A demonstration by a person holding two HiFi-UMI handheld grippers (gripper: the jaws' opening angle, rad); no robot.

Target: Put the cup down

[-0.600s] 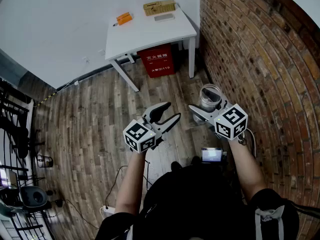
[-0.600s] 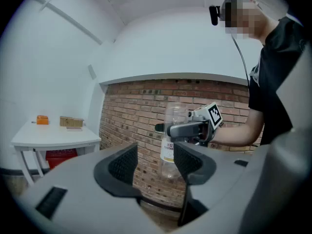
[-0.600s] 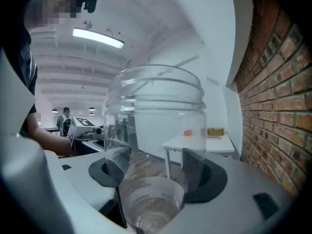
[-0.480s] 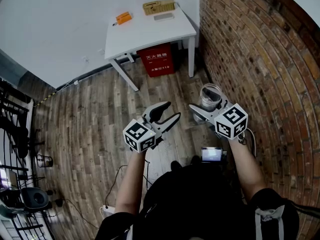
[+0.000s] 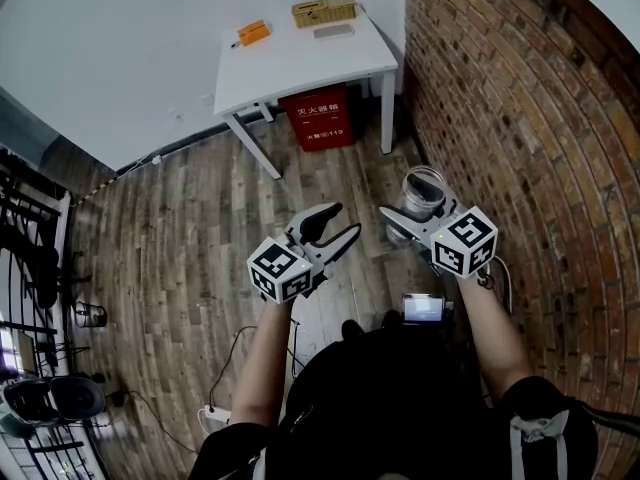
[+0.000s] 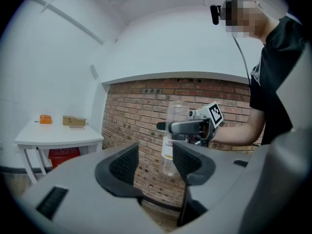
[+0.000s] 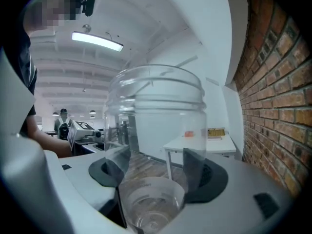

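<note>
A plank floor runs between a white wall and a brick wall, and the white desk stands in the corner where they meet, a red box tucked under it. The person stands well short of the desk with both tools raised. The left gripper is empty, its jaws a moderate way apart. The right gripper is clamped on the clear cup, a pad against each side, holding it upright in mid-air over the floor near the bricks. Over the last half second neither hand nor cup has shifted; only the head has tipped a little, so I judge the put-down has not begun and the carry to the desk remains. A cardboard box sits at the desk's far right corner, a flat grey thing just before it, an orange thing along the far edge
</note>
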